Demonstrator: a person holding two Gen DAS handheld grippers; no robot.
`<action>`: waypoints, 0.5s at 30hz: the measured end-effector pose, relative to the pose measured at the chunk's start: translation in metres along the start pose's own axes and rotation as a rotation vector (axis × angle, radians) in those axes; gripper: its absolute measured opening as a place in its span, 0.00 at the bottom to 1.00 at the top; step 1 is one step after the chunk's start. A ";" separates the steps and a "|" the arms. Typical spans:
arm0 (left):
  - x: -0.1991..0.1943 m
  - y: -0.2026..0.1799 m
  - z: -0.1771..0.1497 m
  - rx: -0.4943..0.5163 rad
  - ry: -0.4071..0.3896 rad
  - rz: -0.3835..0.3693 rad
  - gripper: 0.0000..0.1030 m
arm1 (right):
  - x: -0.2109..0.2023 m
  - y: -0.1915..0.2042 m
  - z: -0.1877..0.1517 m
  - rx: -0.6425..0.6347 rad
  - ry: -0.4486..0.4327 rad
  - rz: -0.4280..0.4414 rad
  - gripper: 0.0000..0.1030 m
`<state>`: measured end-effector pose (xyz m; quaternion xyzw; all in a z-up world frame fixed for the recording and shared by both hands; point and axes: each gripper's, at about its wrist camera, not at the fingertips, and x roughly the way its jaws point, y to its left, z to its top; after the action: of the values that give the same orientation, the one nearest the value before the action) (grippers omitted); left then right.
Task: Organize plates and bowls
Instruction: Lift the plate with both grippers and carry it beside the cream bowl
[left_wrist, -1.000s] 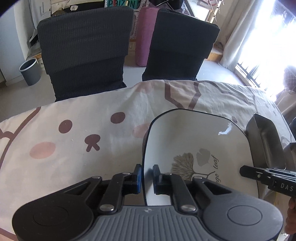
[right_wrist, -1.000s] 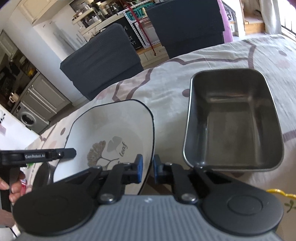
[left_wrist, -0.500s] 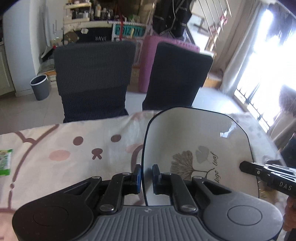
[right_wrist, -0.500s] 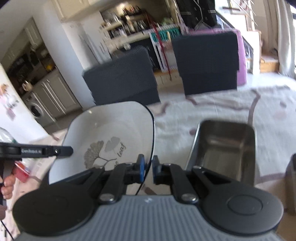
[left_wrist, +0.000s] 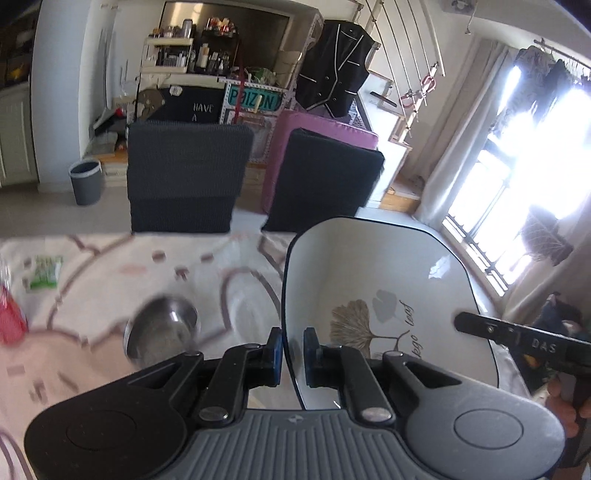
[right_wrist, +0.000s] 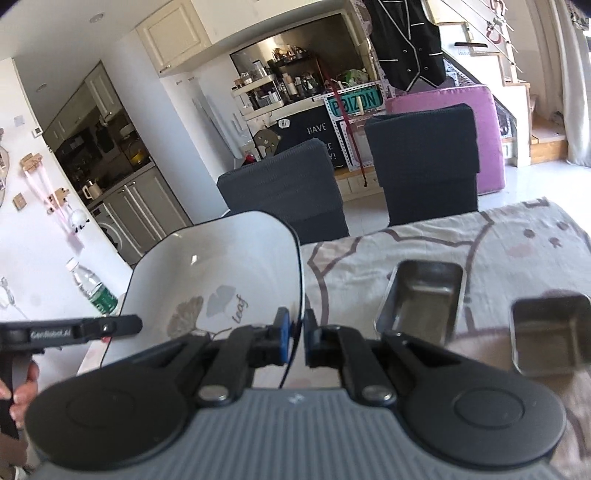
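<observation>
Both wrist views close, forward-down; share plate (left_wrist: 376, 280).

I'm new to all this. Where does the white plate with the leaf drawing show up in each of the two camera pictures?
Left wrist view: the white plate fills the lower right, its left rim between the left gripper pads.
Right wrist view: the plate sits lower left, its right rim in the right gripper.
Shared landmark: the teal sign behind the chairs.

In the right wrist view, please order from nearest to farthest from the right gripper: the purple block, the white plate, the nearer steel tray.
1. White plate, clamped in the right gripper.
2. Steel tray, on the table to the right.
3. Purple block, on the floor behind the chairs.
</observation>
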<state>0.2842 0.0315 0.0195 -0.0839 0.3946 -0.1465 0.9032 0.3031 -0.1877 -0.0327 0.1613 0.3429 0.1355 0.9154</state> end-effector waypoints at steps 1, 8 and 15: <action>-0.003 -0.002 -0.009 -0.008 0.008 -0.006 0.12 | -0.008 0.000 -0.007 0.002 0.000 -0.004 0.09; -0.001 -0.010 -0.080 -0.078 0.104 -0.035 0.12 | -0.033 -0.016 -0.060 0.020 0.088 -0.035 0.09; 0.016 -0.020 -0.132 -0.079 0.213 -0.063 0.12 | -0.038 -0.040 -0.103 0.025 0.215 -0.083 0.09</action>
<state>0.1928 0.0022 -0.0752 -0.1160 0.4909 -0.1672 0.8471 0.2117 -0.2172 -0.0999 0.1427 0.4471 0.1095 0.8762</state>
